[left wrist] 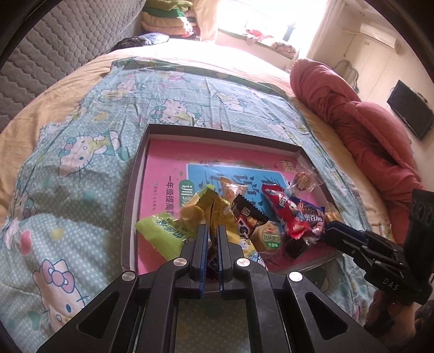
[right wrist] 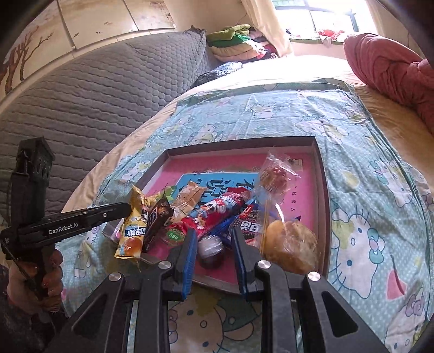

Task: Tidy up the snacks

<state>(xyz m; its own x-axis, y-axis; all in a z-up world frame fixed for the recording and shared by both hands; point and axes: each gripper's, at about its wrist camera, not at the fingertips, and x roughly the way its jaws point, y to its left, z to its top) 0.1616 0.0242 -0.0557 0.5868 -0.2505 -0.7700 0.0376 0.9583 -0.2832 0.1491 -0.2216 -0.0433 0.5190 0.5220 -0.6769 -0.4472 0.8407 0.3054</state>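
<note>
Quilted grey headboard point(right wrist: 89, 108) backs a cartoon-print bedsheet point(left wrist: 81, 152) bearing the snack tray point(left wrist: 135, 173).

I see a bed covered by a blue cartoon-cat sheet point(left wrist: 114, 114) over a cream mattress cover point(left wrist: 48, 89). A rolled red quilt point(left wrist: 352, 116) lies along its right side. A grey quilted headboard point(right wrist: 89, 89) stands to the left, with folded clothes point(right wrist: 236, 40) stacked near the bright window point(right wrist: 325, 16). A dark screen point(left wrist: 411, 108) hangs on the wall.
</note>
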